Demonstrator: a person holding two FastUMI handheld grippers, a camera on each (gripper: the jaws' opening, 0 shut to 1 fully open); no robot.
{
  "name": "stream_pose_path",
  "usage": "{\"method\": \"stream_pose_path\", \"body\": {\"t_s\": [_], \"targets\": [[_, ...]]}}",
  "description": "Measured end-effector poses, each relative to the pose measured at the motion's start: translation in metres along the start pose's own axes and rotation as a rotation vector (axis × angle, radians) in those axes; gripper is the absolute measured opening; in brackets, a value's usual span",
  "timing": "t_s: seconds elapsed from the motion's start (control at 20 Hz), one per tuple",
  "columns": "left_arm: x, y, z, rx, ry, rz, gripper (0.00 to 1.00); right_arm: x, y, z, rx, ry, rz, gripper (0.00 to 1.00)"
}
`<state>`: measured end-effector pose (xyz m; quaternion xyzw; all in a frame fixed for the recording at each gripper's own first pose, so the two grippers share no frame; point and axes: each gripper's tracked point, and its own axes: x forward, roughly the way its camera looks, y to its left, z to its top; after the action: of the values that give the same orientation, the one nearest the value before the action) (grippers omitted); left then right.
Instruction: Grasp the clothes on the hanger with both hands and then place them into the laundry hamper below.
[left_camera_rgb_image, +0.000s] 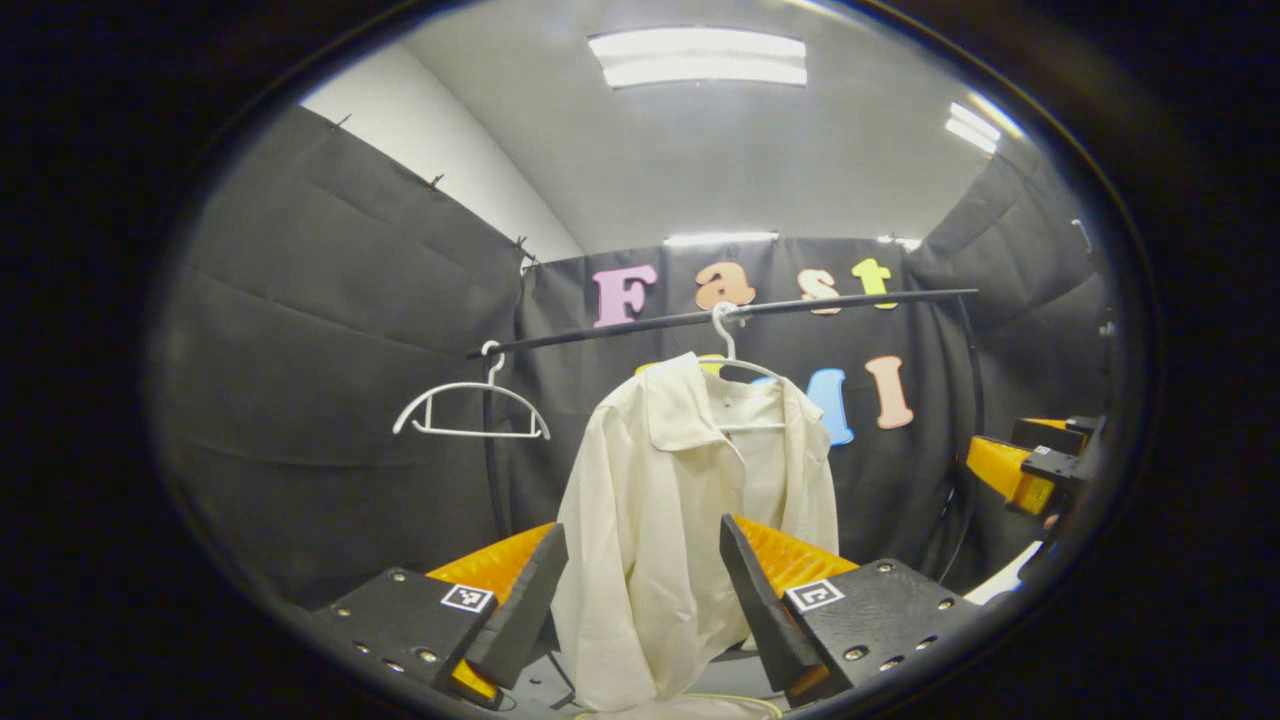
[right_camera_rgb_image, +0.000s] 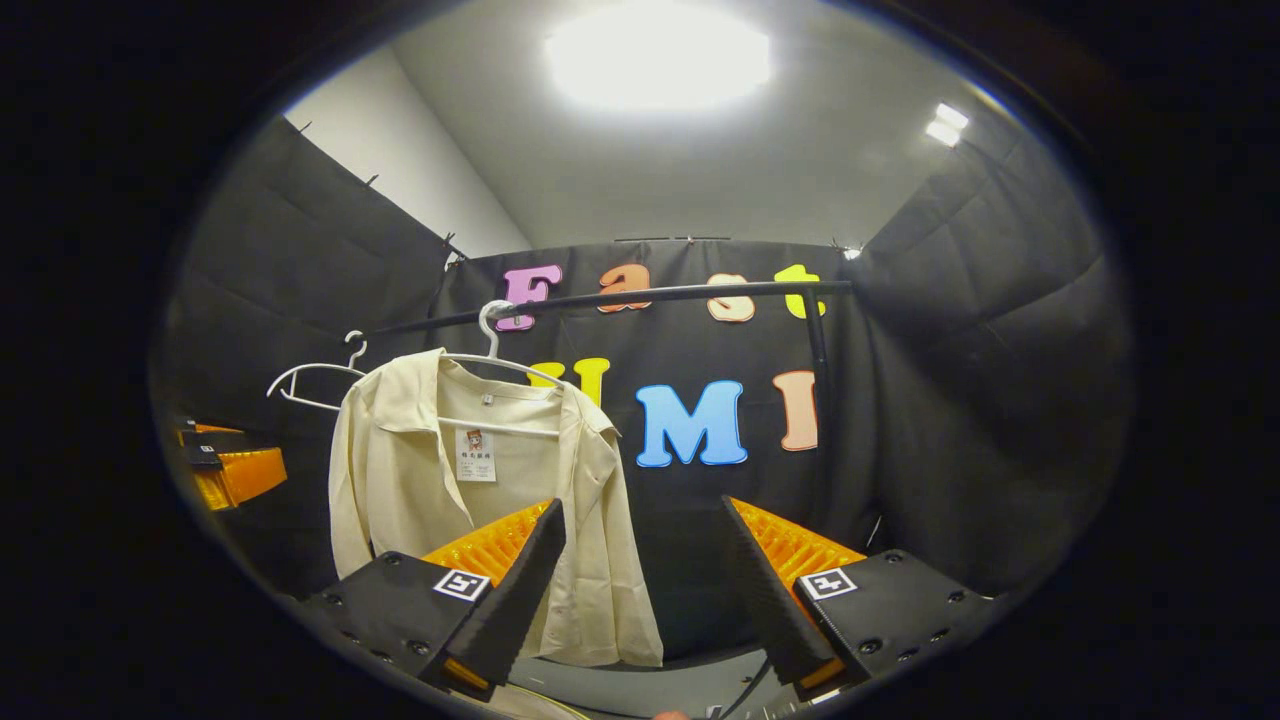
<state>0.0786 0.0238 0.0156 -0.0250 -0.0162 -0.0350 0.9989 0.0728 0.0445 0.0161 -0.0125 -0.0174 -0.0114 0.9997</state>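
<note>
Left gripper (left_camera_rgb_image: 640, 590) is spread wide and holds nothing; between its fingers, farther off, hangs the cream shirt (left_camera_rgb_image: 690, 500), well apart from them. Right gripper (right_camera_rgb_image: 645, 590) is likewise spread and empty, with the shirt (right_camera_rgb_image: 480, 490) to the left of its gap, its hem showing behind the left finger. In the left gripper view the right gripper (left_camera_rgb_image: 1030, 465) also shows at the far right edge. The shirt hangs open on a white hanger (left_camera_rgb_image: 735, 360) hooked over a dark rail (left_camera_rgb_image: 800, 305). A bare hanger (left_camera_rgb_image: 470, 405) hangs farther left on the rail. Black cloth (left_camera_rgb_image: 330, 330) backs it all, under ceiling lights (left_camera_rgb_image: 700, 58).
</note>
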Motion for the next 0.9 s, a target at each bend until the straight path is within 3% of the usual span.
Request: {"method": "stream_pose_path", "body": {"t_s": [0.2,0.5,0.8,0.85,0.9], "targets": [[0.028,-0.023,-0.002,0.004,-0.007,0.013,0.89,0.038,0.006,-0.010,0.019,0.010,0.062,0.93],[0.083,-0.067,-0.021,0.009,0.005,0.026,0.90,0.095,0.006,-0.027,0.042,0.025,0.151,0.96],[0.142,-0.094,-0.045,0.003,0.027,0.073,0.89,0.146,-0.002,-0.046,0.080,0.032,0.199,0.96],[0.152,-0.096,-0.049,-0.001,0.031,0.084,0.90,0.153,-0.003,-0.052,0.081,0.037,0.206,0.93],[0.162,-0.097,-0.054,-0.005,0.035,0.096,0.90,0.162,-0.002,-0.058,0.085,0.045,0.214,0.96]]}}
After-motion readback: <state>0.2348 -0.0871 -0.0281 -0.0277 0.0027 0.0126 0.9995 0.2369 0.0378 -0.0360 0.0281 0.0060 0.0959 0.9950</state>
